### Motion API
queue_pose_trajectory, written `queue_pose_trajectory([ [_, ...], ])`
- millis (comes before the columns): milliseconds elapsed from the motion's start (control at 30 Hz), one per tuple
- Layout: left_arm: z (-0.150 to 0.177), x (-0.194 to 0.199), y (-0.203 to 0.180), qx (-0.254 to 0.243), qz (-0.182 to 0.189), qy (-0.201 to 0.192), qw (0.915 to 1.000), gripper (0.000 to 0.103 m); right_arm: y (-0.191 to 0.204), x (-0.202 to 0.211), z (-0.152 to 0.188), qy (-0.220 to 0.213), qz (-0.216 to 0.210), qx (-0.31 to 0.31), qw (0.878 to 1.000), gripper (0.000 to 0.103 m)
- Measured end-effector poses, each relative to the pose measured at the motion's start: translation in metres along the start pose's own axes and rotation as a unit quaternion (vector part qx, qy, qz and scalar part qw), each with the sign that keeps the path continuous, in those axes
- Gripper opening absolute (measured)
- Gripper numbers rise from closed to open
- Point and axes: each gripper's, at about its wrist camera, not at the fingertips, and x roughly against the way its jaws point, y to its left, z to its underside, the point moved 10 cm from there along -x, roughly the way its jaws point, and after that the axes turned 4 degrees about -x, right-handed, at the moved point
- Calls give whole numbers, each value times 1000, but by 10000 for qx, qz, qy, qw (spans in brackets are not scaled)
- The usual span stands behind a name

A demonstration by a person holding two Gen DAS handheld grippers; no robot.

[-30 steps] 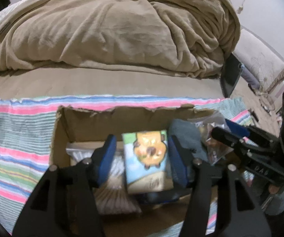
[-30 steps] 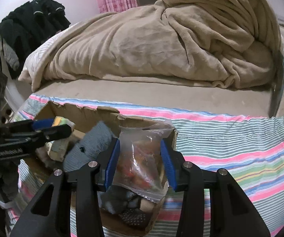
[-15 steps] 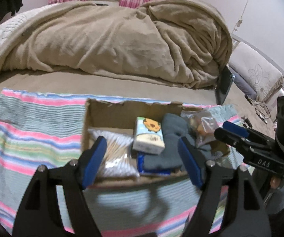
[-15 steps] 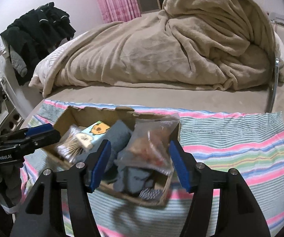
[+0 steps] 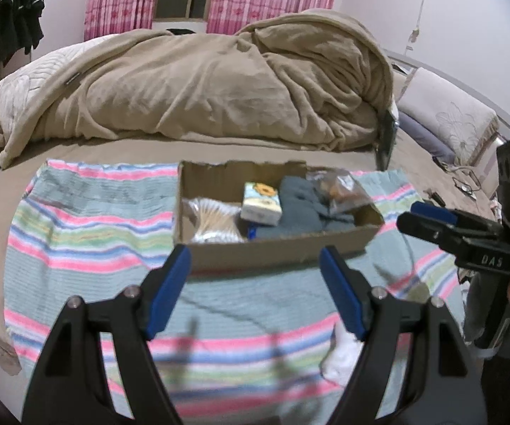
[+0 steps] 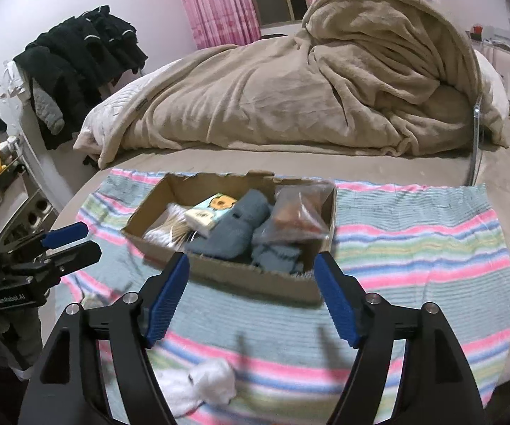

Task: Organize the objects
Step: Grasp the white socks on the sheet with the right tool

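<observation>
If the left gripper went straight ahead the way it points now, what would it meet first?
Probably the near wall of the cardboard box, which sits straight ahead of the open left gripper on the striped blanket. Depth is unclear; if angled lower, it would meet the blanket first.

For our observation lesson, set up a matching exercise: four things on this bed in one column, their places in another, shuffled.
Things:
1. tissue pack
2. clear plastic bag
3. white cloth
4. cotton swabs

Places:
A. left end of the cardboard box
B. on the striped towel, outside the box
C. right end of the box
D. middle of the box, beside the grey socks

Pairs: 1-D, 2-C, 3-B, 4-A
</observation>
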Motion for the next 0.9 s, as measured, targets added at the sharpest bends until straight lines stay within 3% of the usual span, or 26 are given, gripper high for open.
queue_pose_trajectory([
  [300, 29, 19, 2, 166, 32, 30, 9999, 77, 18, -1, 33, 300, -89, 35, 9995, 76],
  [900, 77, 16, 12, 559, 99, 314, 9979, 77, 21, -33, 102, 1154, -163, -215, 9930, 76],
])
